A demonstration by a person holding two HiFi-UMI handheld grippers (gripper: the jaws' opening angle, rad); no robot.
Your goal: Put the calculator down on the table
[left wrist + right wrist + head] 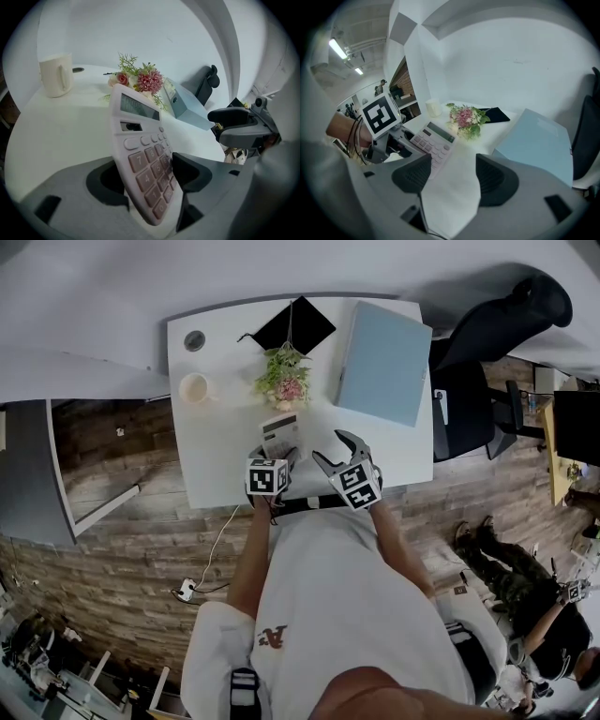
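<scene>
Left gripper (pixel 146 177) jaws spread, calculator (pixel 140 136) loose between, resting on table (pixel 56 136). Back straight out, no snagging keys. Right gripper (pixel 452 180) spread, empty.

Left front: bare white tabletop (pixel 216 456), open up to the cream ceramic mug (pixel 194 388).
Centre: pink-and-green flower bunch (pixel 284 378) blocks the way back (mid-table).
Right: large pale-blue folder (pixel 384 362); bare strip before it.
</scene>
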